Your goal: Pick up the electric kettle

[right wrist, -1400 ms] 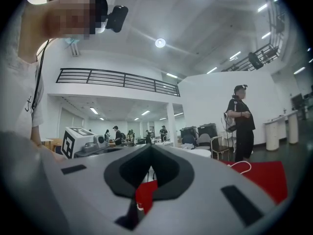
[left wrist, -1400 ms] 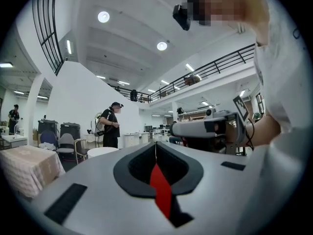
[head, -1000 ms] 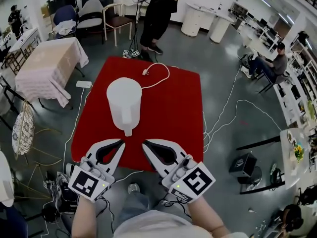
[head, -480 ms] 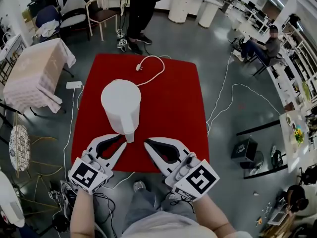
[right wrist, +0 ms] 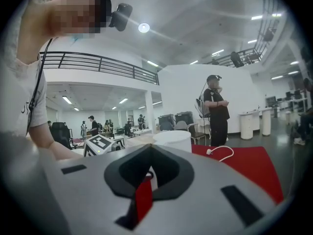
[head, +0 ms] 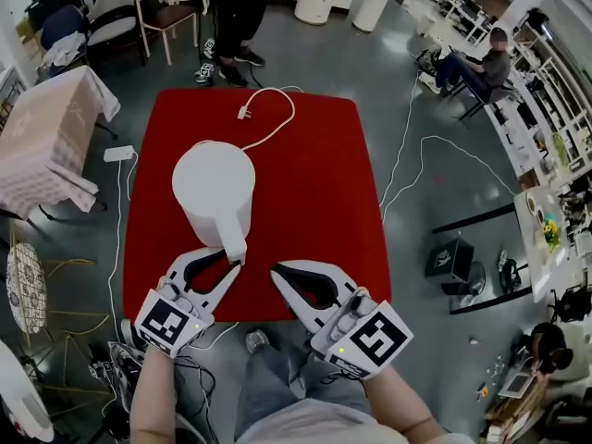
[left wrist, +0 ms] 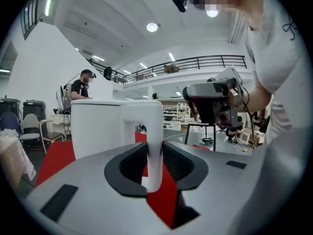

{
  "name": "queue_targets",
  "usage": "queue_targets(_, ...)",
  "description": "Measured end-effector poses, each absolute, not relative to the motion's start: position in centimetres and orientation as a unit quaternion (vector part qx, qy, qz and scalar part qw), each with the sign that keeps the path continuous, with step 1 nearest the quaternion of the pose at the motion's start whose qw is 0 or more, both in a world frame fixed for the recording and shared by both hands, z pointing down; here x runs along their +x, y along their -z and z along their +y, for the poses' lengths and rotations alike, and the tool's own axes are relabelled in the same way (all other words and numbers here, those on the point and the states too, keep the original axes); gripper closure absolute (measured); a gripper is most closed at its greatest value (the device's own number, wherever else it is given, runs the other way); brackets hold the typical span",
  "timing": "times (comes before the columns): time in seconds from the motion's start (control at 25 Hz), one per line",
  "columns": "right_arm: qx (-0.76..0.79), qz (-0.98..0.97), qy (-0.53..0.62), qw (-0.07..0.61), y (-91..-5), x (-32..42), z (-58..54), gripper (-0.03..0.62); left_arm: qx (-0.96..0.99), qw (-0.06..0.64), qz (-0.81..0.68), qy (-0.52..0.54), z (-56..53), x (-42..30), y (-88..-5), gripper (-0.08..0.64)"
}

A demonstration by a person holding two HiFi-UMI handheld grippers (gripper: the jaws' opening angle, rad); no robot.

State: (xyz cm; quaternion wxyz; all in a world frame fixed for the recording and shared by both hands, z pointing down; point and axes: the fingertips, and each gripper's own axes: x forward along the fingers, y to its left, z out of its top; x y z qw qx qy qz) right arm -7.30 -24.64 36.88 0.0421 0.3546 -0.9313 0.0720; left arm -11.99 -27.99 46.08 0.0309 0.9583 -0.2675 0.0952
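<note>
Two hazards, greater first: the electric kettle (head: 215, 192), standing left of centre on the red tabletop (head: 314, 183), may swing or slip if lifted, since the left hand-held gripper (head: 229, 265) pinches its handle (head: 236, 245) only between the jaw tips. The loose cord (head: 277, 128) behind it may drag. Count: one tabletop, one kettle, two grippers and one cord. The right hand-held gripper (head: 276, 271) is closed on nothing, just beside the left.
</note>
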Motion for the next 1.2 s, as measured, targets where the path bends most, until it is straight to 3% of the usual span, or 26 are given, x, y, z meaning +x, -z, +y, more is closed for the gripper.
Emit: queue_targets(1.2, 0.38, -0.918, -0.093, 0.065, -39.5, -5.4, -25.3, 0.586, 0.958, 0.044, -0.267, -0.089, -31.2, -5.1, -47.6, 0.449)
